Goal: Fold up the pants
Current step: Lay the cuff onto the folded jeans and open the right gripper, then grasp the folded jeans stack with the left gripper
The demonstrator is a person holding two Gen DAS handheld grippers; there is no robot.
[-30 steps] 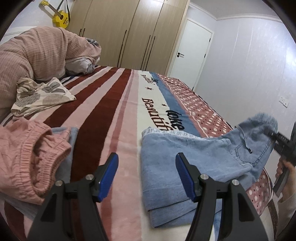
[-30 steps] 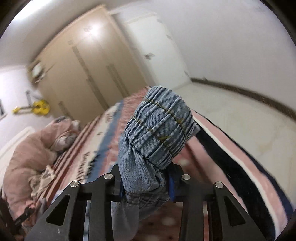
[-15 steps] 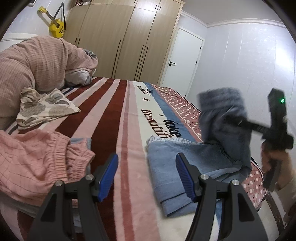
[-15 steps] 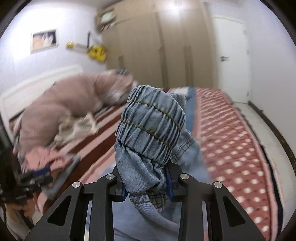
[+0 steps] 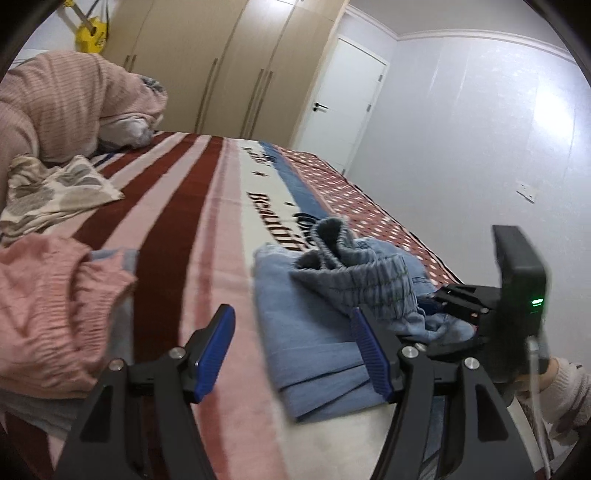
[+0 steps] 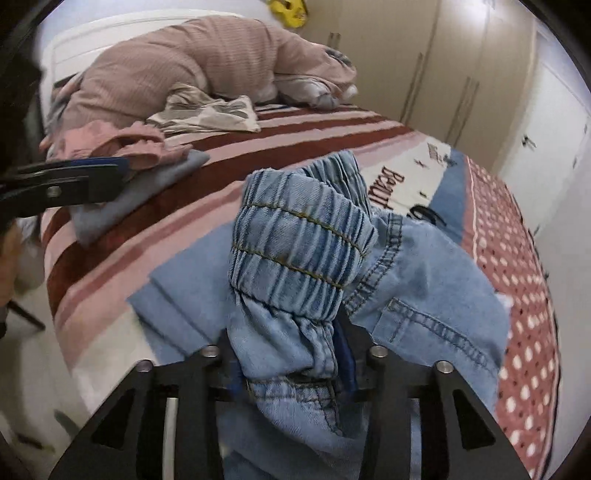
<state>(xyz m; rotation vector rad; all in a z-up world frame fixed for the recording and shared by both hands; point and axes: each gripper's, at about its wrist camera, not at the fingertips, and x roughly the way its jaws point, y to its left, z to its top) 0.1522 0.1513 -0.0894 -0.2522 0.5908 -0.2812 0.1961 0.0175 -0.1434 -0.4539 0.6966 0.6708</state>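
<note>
We're in a home bedroom: a bed [image 5: 207, 229] under a striped blanket fills the middle, tall wardrobes [image 5: 221, 62] stand across the top, a white door [image 5: 343, 103] sits right of them, and what looks like a yellow toy guitar [image 5: 88, 29] hangs upper left.

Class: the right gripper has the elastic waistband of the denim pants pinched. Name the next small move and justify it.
Probably lower the waistband onto the folded legs and open the jaws. The right gripper holds it bunched above the denim pants, already over the folded part on the bed, while the left gripper hangs open and idle.
</note>
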